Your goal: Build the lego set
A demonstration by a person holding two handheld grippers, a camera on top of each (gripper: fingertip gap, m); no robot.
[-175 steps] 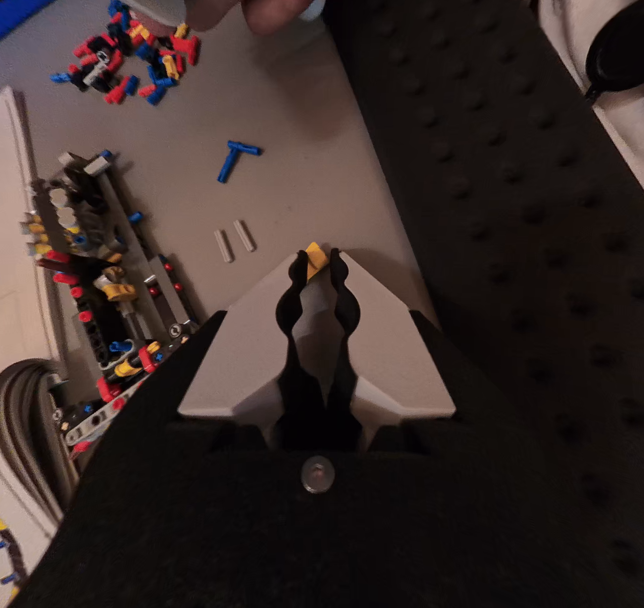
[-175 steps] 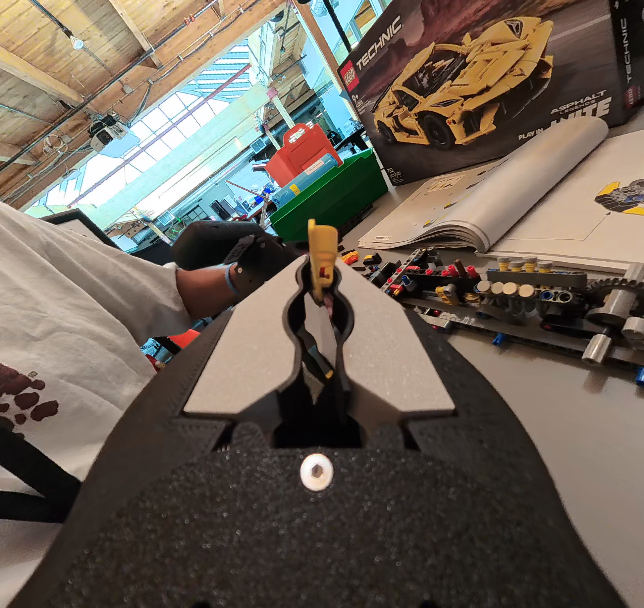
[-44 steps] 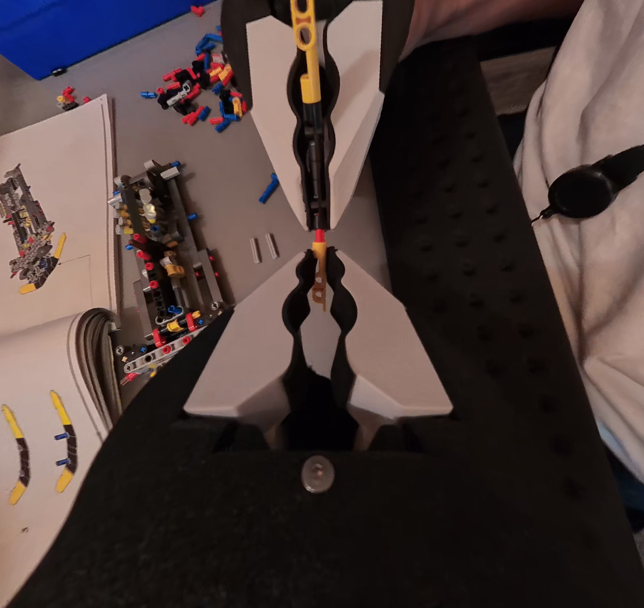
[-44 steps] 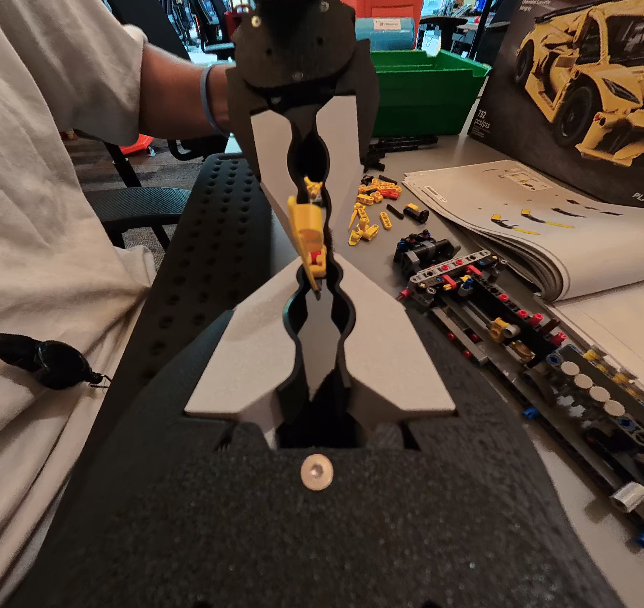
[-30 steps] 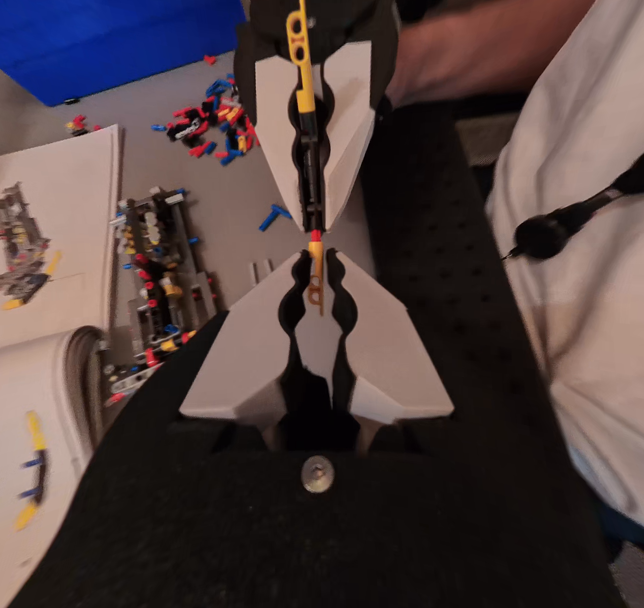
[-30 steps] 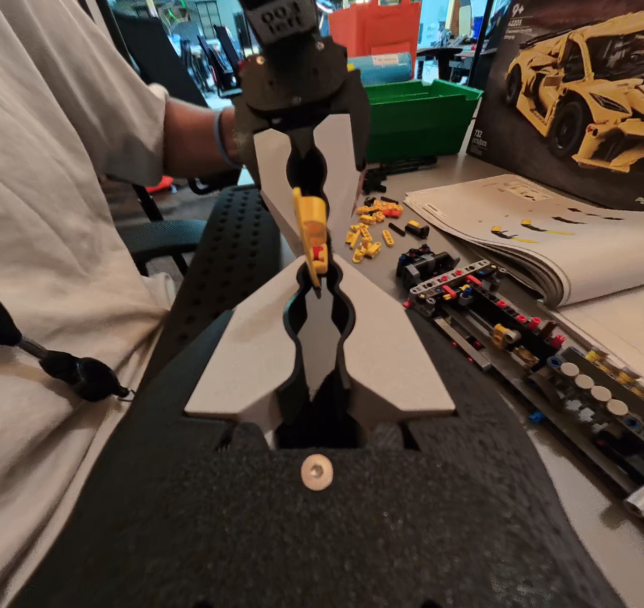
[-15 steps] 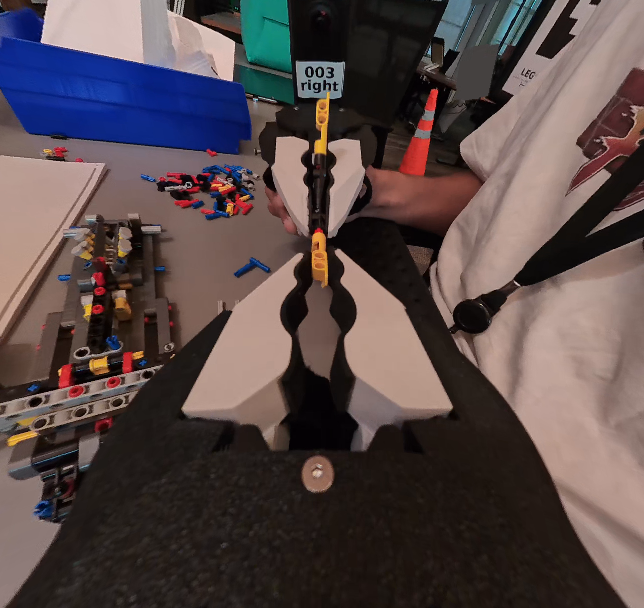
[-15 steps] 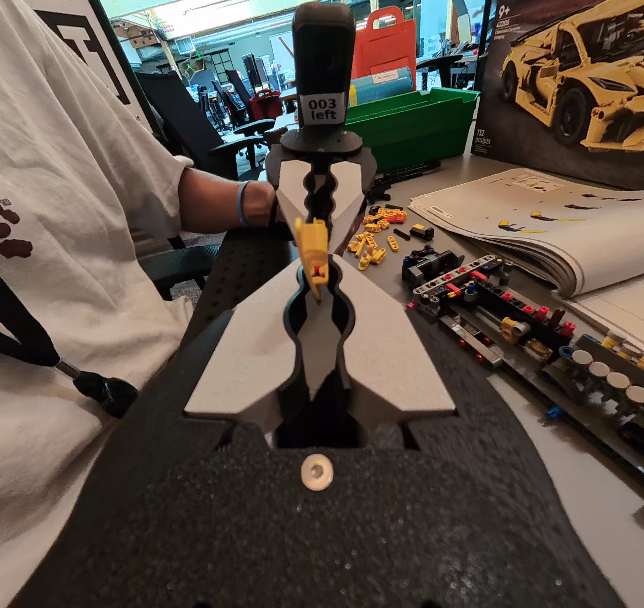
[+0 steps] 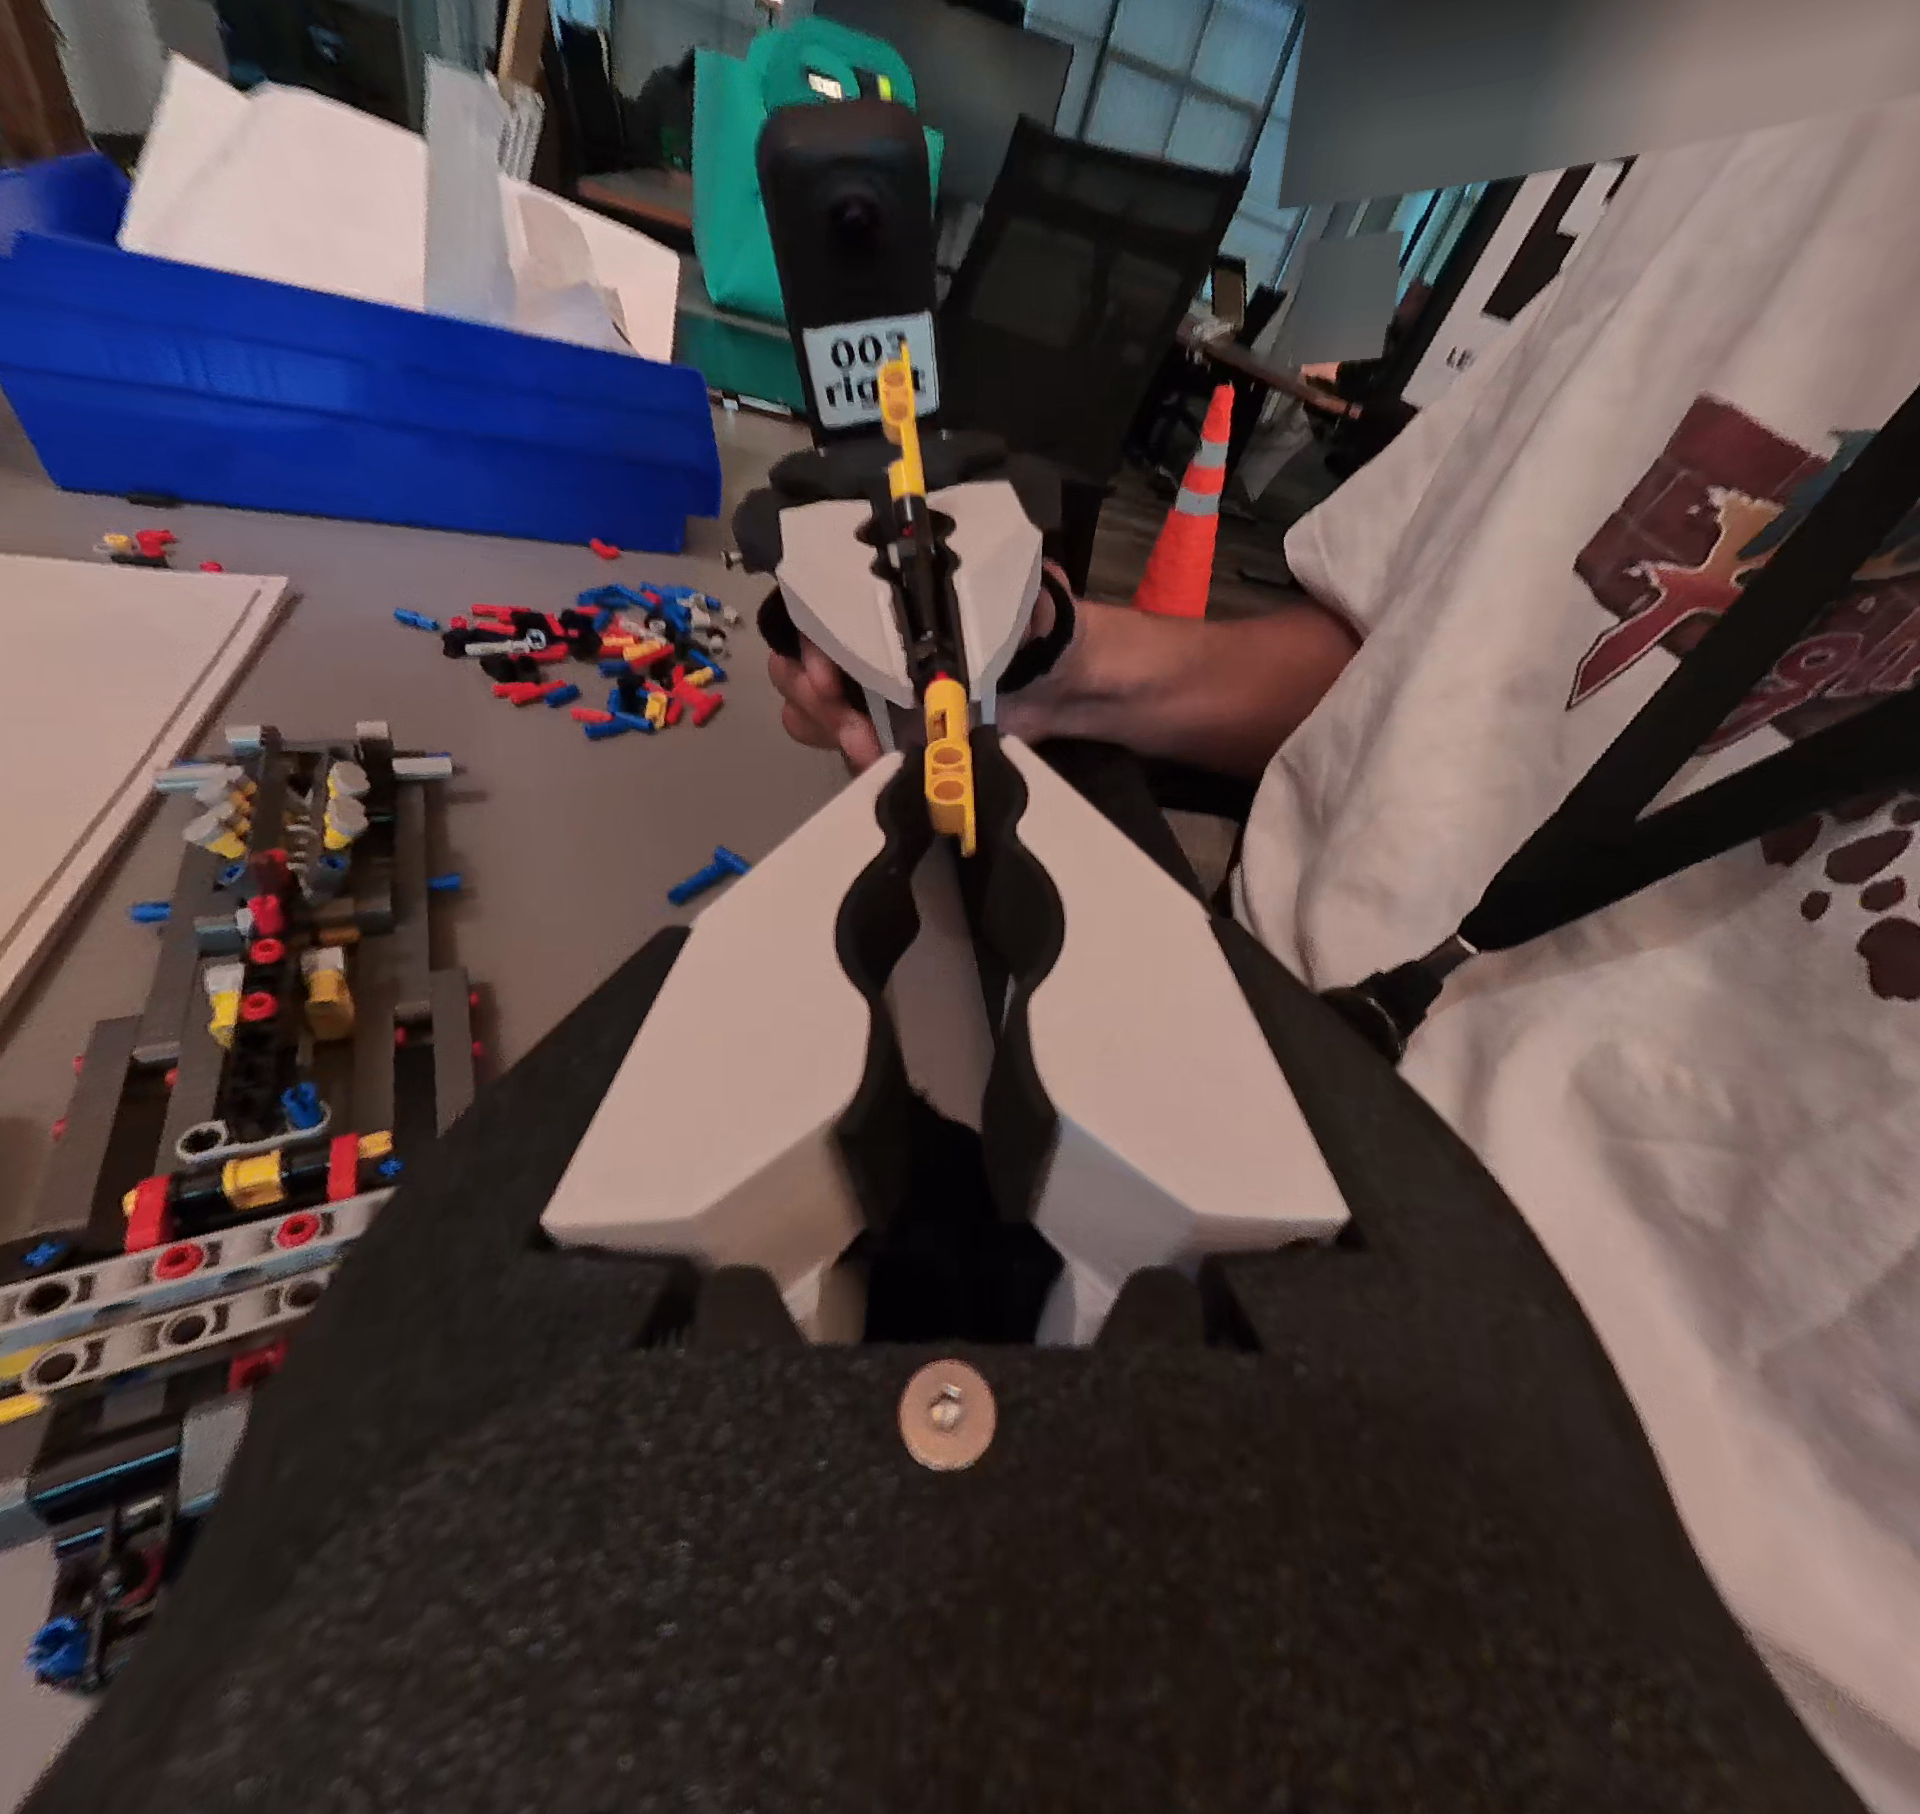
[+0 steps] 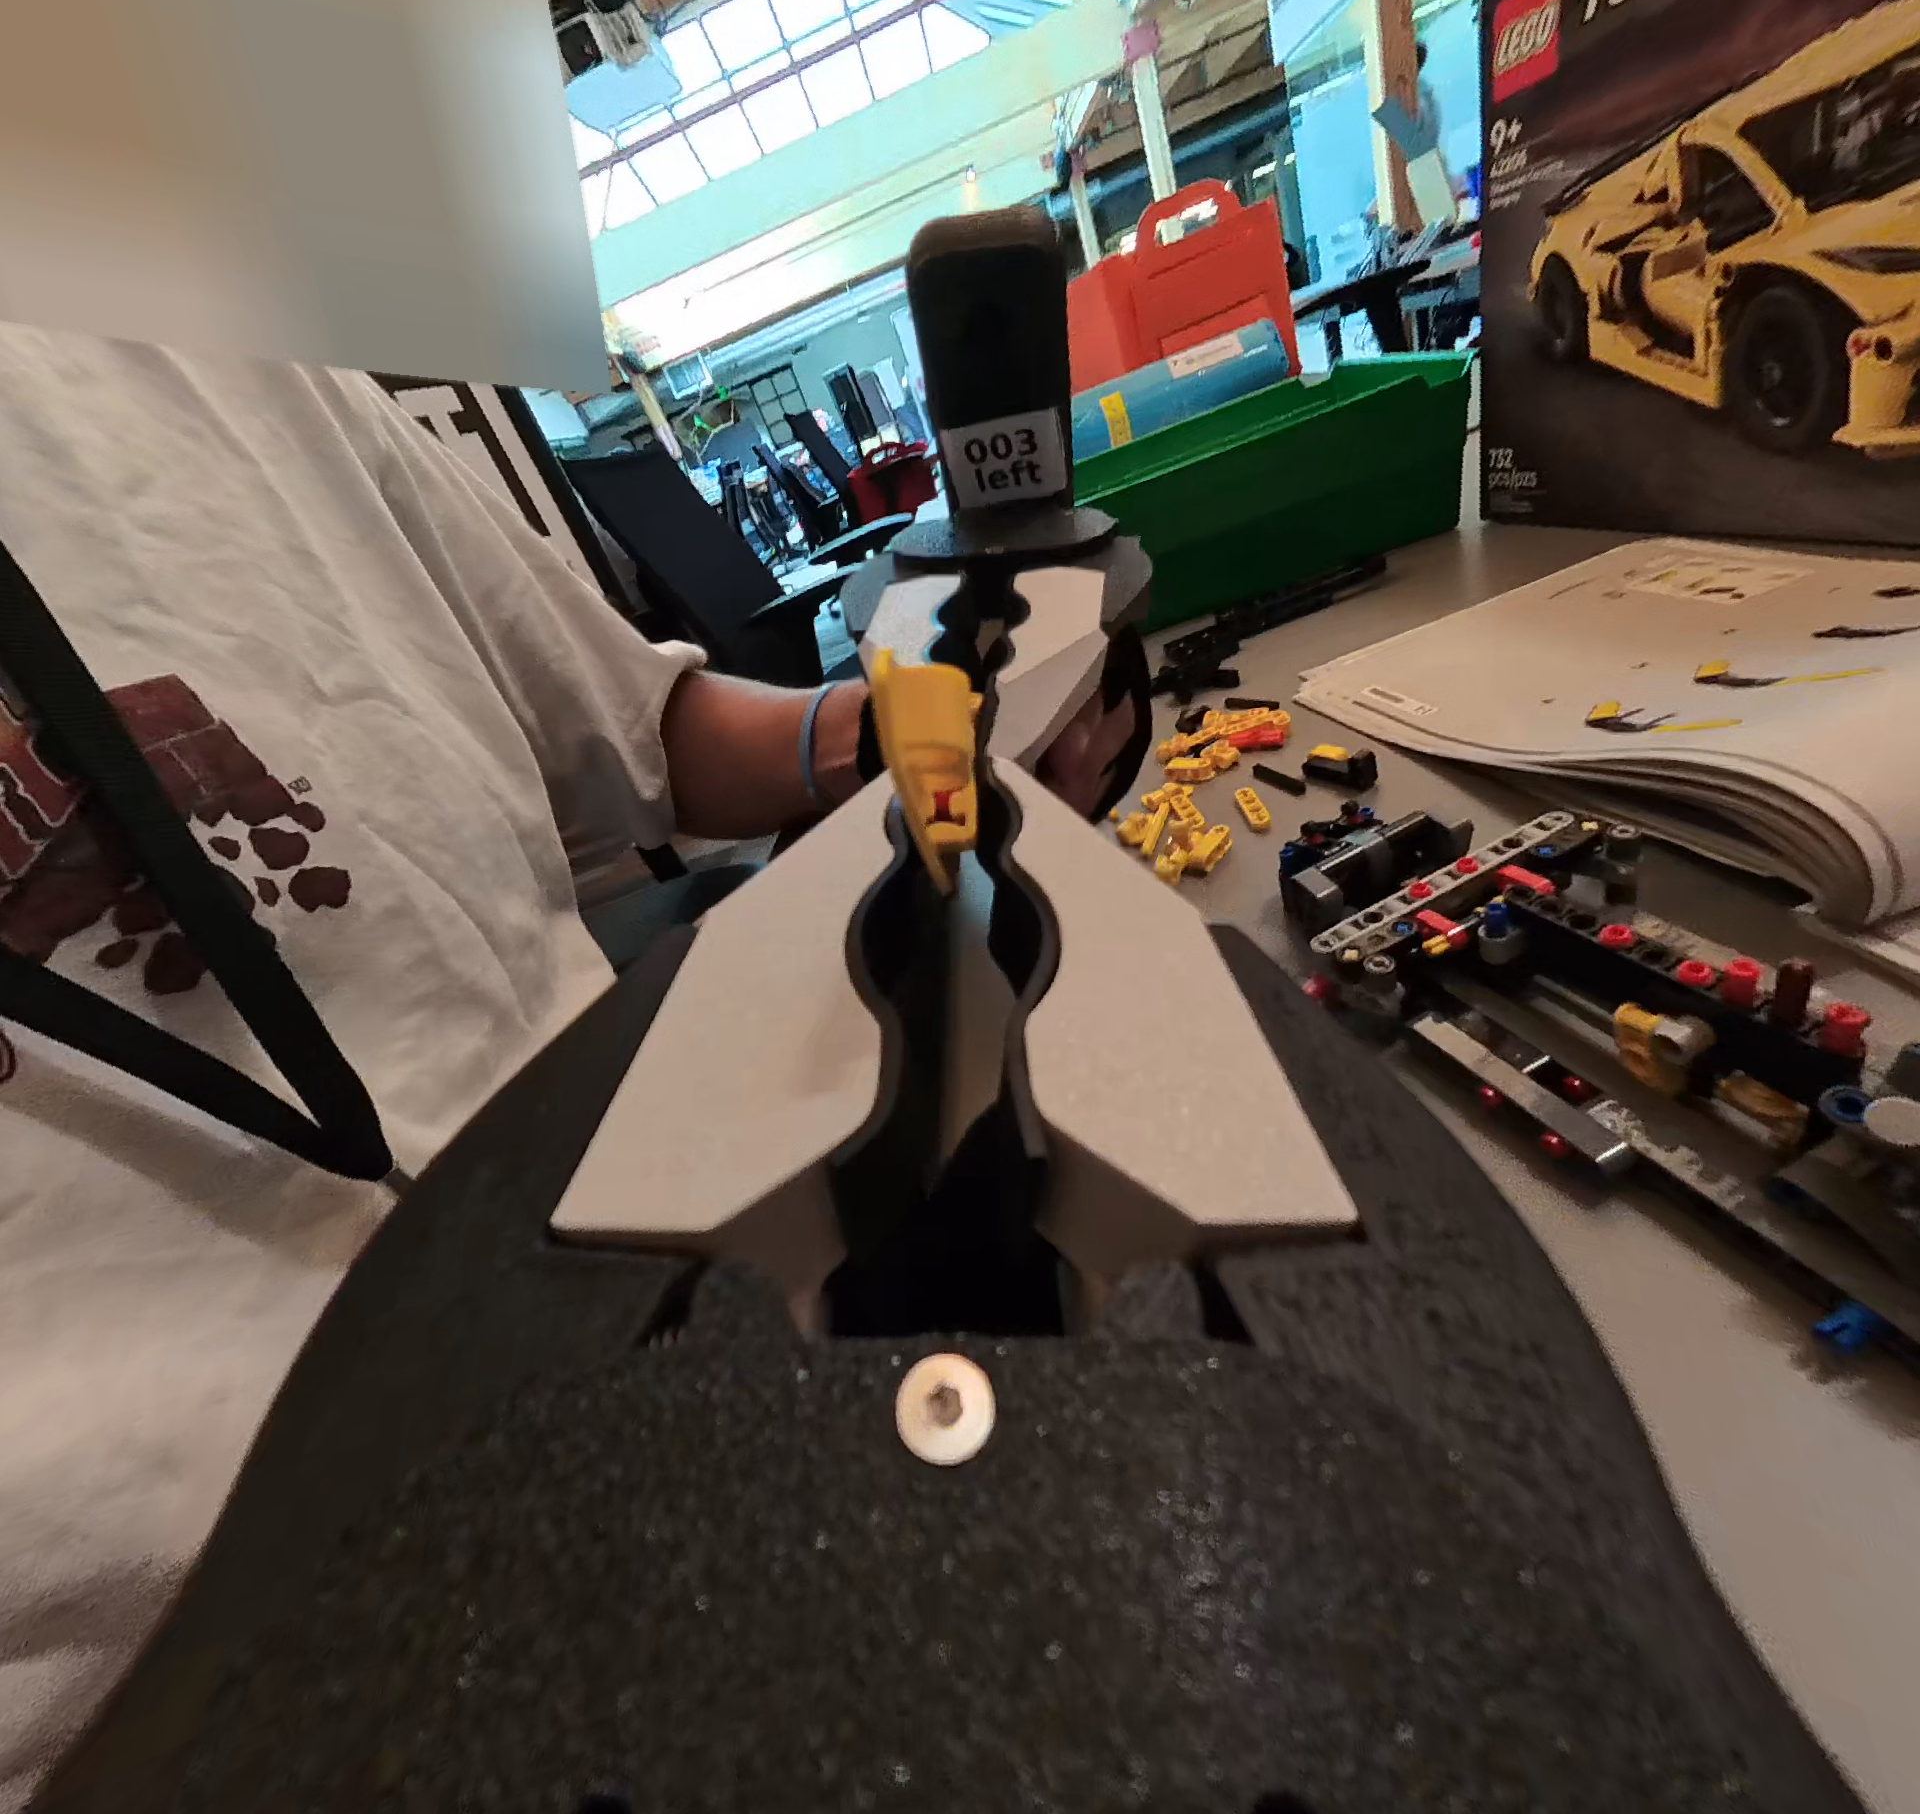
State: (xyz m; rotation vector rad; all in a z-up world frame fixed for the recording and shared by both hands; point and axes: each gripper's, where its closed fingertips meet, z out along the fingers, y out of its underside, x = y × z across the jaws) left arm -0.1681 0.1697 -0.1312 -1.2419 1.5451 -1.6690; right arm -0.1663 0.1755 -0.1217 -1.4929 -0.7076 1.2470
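My left gripper (image 9: 951,782) is shut on a small yellow holed beam (image 9: 948,762), held in the air. My right gripper (image 10: 940,814) faces it tip to tip and is shut on a long thin piece. That piece shows in the left wrist view (image 9: 902,434) with a yellow holed end, a black middle and a red pin at the tip. In the right wrist view a yellow piece (image 10: 925,746) with a red pin fills the gap between the tips. The pieces touch at the tips; I cannot tell if they are joined. The left gripper (image 10: 977,684) stands just beyond.
The part-built chassis (image 9: 260,985) (image 10: 1558,954) lies on the grey table. Around it are loose red, blue and black pieces (image 9: 613,652), yellow pieces (image 10: 1195,788), an open booklet (image 10: 1662,704), a blue bin (image 9: 312,393), a green bin (image 10: 1299,476) and the set box (image 10: 1714,237). A person's white shirt is close by. Both grippers' tips are close together, under 4 cm apart.
The left gripper took the yellow beam off the table and brought it to the right gripper's piece. Both grippers have since tilted up from facing down to level, still tip to tip.
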